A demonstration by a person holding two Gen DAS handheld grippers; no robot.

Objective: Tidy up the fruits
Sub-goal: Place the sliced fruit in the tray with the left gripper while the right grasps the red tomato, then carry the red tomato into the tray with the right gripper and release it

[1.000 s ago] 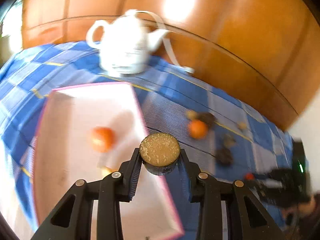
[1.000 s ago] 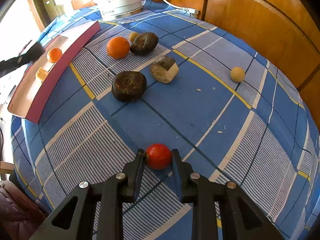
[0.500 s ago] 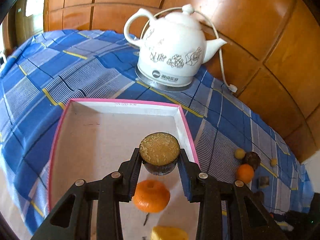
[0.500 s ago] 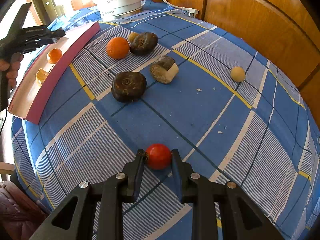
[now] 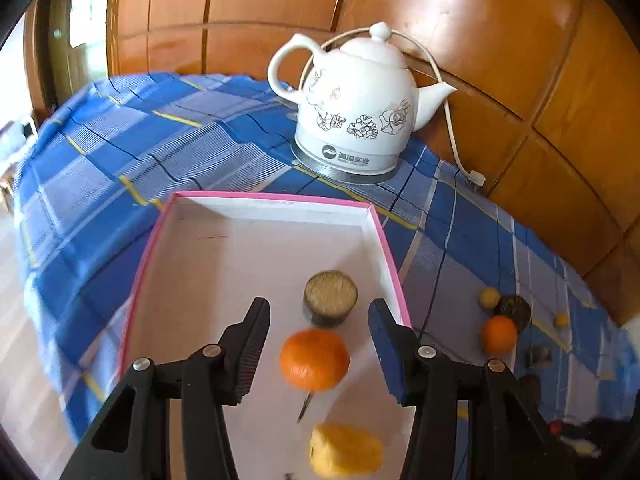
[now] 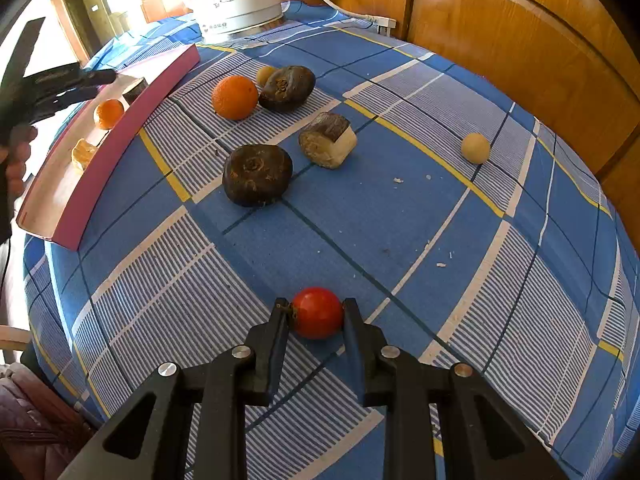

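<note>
My left gripper is open above the pink-rimmed tray. A cut brown fruit piece lies free in the tray just past the fingertips, with an orange and a yellow piece nearer me. My right gripper is shut on a red tomato at the tablecloth. On the cloth lie an orange, two dark round fruits, a cut brown piece and a small tan ball.
A white electric kettle with its cord stands behind the tray, against a wood-panelled wall. The tray sits at the table's left edge in the right wrist view. The blue checked cloth covers the round table.
My left gripper opened and let the cut brown fruit piece go into the tray, after carrying it over the tray. The right gripper has stayed still, shut on the tomato.
</note>
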